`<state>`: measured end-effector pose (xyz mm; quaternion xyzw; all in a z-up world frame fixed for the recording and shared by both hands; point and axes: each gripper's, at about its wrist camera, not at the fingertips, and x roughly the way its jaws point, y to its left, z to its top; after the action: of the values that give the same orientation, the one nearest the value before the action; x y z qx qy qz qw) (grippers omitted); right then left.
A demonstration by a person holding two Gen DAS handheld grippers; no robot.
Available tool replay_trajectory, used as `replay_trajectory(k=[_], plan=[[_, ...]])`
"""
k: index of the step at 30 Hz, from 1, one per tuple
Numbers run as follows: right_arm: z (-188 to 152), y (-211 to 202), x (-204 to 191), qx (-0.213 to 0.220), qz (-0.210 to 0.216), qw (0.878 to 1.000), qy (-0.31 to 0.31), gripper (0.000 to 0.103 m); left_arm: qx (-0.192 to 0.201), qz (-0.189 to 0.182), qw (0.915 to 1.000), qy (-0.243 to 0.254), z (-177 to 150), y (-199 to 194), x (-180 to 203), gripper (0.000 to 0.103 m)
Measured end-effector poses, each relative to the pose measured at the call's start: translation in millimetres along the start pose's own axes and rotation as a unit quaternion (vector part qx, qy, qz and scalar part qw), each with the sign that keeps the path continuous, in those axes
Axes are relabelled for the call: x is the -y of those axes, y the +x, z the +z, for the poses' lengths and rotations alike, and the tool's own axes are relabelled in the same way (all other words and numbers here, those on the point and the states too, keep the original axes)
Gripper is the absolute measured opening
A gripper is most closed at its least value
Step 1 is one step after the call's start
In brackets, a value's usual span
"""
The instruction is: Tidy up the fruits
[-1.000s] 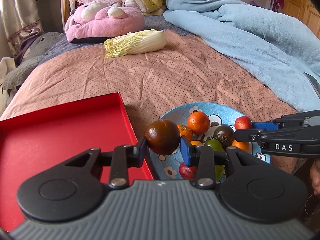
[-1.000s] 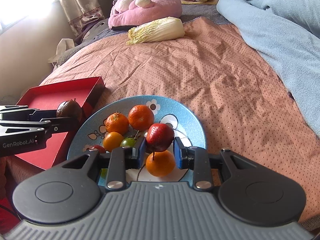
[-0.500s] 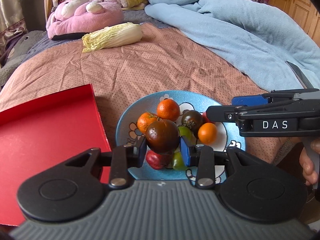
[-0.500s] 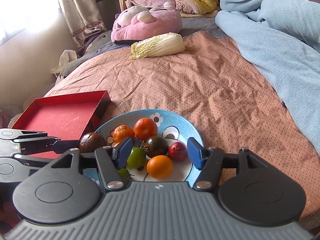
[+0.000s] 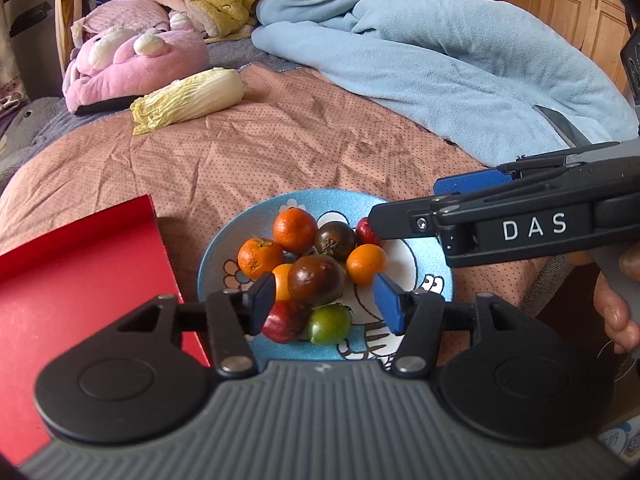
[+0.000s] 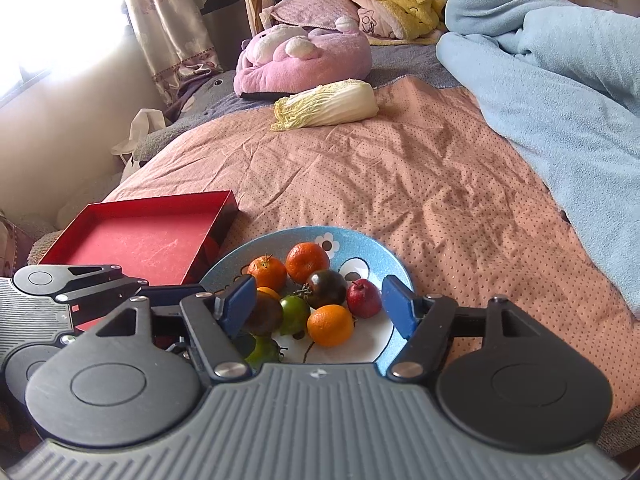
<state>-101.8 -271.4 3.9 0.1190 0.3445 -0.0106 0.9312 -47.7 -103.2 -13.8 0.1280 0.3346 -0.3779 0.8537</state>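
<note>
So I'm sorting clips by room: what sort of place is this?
Probably a bedroom: the blue plate sits on a bed sheet, with a rumpled blanket and plush pillow behind.

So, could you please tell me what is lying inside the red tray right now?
Nothing shows in the red tray: its visible floor is bare. The left gripper covers its near corner, so that part cannot be checked.

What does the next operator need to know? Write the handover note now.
Left gripper: open, over the plate, holding nothing; a dark tomato lies loose between its fingers.
Right gripper: open, over the plate, holding nothing.
Things: all visible fruit is piled on the plate; the tray sits beside it, on the left.
Done: no fruit shows in the tray.
Left: probably sorting the pile, one piece at a time.
</note>
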Motion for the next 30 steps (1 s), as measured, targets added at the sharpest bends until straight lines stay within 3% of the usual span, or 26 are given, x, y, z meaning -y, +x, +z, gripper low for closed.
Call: replay_trajectory(k=[4, 8, 19, 25, 30], plan=[[1, -13, 3, 0.013, -0.001, 1.000, 0.004, 0.078, -0.001, 0.004, 1.0000, -0.003, 0, -5, -1, 0.059], [0, -22, 7, 0.017, -0.005, 1.000, 0.006, 0.080, 0.014, 0.030, 0.9994, -0.007, 0, -17, -3, 0.080], [-21, -35, 15, -0.012, -0.005, 1.000, 0.007, 0.084, 0.027, 0.066, 0.9970, -0.028, 1, -33, -7, 0.086], [-37, -35, 6, -0.037, 0.007, 0.999, -0.007, 0.084, 0.034, 0.111, 0.9924, -0.042, 3, -38, -10, 0.086], [-43, -35, -5, -0.045, 0.017, 0.999, -0.020, 0.088, 0.031, 0.109, 0.9913, -0.066, 2, -44, -15, 0.085]])
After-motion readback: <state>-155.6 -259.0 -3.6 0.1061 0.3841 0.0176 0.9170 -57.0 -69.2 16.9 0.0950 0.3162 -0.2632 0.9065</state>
